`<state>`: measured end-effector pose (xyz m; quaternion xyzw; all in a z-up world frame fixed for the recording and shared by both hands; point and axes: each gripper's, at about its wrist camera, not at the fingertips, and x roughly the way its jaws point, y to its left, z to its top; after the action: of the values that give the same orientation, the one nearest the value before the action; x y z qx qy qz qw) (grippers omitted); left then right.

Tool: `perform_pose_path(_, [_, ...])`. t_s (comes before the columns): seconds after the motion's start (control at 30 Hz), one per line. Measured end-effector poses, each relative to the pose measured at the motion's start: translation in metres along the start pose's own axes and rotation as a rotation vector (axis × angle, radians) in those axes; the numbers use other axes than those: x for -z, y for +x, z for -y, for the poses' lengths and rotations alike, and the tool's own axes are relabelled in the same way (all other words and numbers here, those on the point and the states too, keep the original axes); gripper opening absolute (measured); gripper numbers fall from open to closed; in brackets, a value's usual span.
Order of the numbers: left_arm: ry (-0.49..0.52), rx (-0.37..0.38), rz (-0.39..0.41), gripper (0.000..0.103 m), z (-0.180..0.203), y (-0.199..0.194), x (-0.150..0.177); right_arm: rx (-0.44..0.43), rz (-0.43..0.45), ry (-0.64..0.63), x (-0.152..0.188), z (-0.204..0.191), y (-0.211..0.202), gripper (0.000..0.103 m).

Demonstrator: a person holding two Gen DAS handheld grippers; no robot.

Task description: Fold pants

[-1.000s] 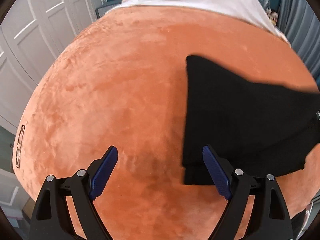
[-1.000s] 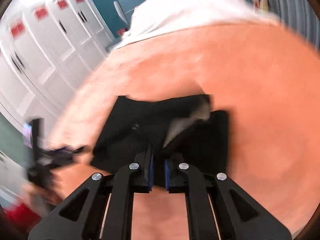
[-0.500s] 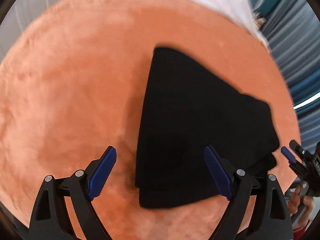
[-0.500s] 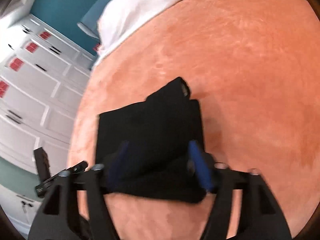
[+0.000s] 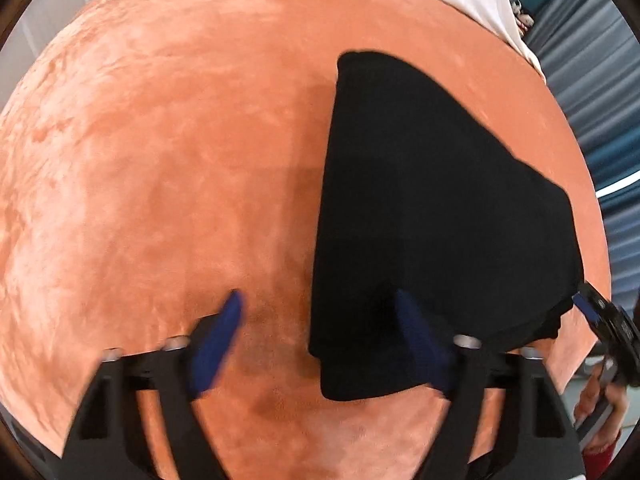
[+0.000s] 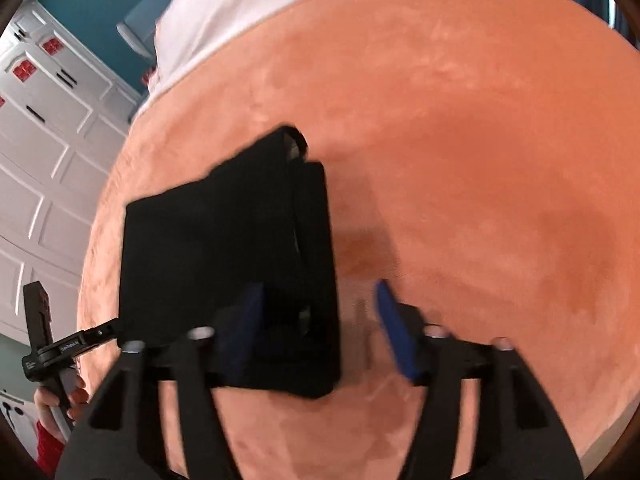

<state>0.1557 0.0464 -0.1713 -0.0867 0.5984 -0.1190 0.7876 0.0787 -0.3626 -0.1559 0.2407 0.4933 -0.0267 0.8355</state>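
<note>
Orange plush blanket (image 5: 160, 160) covers the bed; white cabinets (image 6: 44, 168) stand beyond. Folded black pants (image 5: 420, 208) lie on it. Left gripper (image 5: 320, 336) and right gripper (image 6: 316, 320) hover wide open, empty.

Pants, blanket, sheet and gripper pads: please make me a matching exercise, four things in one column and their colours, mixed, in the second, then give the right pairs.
Things:
1. pants
2. blanket
3. sheet
4. pads of the right gripper

Colours:
A. white
B. blue
C. black
D. orange

Pairs: 1-C, 2-D, 3-A, 4-B
</note>
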Motion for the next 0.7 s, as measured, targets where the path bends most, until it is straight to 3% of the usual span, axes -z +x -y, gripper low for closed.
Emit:
perform_pose_path(0.07, [-0.012, 0.013, 0.017, 0.092, 0.002, 0.006, 0.001, 0.011, 0.017, -0.019, 0.006, -0.002, -0.005, 0.095])
perform_pose_path(0.13, [-0.039, 0.06, -0.051, 0.092, 0.003, 0.028, 0.002, -0.035, -0.065, 0.023, 0.011, 0.006, 0.021, 0.093])
perform_pose_path(0.17, [-0.067, 0.09, -0.074, 0.096, 0.004, 0.038, 0.004, -0.084, -0.104, 0.071, 0.014, 0.01, 0.034, 0.09])
perform_pose_path(0.23, [-0.094, 0.07, -0.015, 0.098, 0.008, 0.044, 0.008, -0.178, -0.147, 0.171, 0.024, 0.018, 0.053, 0.061])
perform_pose_path(0.27, [-0.06, 0.055, -0.011, 0.097, 0.013, 0.044, 0.006, -0.203, -0.134, 0.226, 0.028, 0.023, 0.056, 0.053])
perform_pose_path(0.3, [-0.059, 0.073, -0.006, 0.075, 0.016, 0.041, 0.007, -0.229, -0.125, 0.259, 0.03, 0.023, 0.057, 0.037])
perform_pose_path(0.33, [-0.071, 0.127, -0.003, 0.053, 0.013, 0.035, 0.006, -0.245, -0.125, 0.275, 0.03, 0.02, 0.053, 0.029])
perform_pose_path(0.37, [-0.093, 0.168, -0.017, 0.035, 0.009, 0.024, 0.004, -0.259, -0.119, 0.281, 0.029, 0.016, 0.047, 0.027])
perform_pose_path(0.43, [-0.068, 0.193, 0.004, 0.02, 0.004, 0.003, 0.004, -0.3, -0.092, 0.229, 0.025, 0.001, 0.023, 0.024])
perform_pose_path(0.5, [-0.024, 0.172, 0.019, 0.018, 0.0, -0.026, 0.011, -0.348, -0.089, 0.182, 0.026, -0.015, -0.003, 0.024])
perform_pose_path(0.6, [0.012, 0.153, -0.014, 0.018, -0.002, -0.055, 0.037, -0.349, -0.127, 0.109, 0.046, -0.028, -0.024, 0.024])
perform_pose_path(0.67, [0.037, 0.122, -0.059, 0.021, 0.003, -0.05, 0.066, -0.283, -0.191, 0.083, 0.077, -0.018, -0.016, 0.025])
perform_pose_path(0.7, [0.039, 0.094, -0.07, 0.027, 0.004, -0.042, 0.076, -0.216, -0.23, 0.071, 0.093, -0.01, -0.002, 0.033])
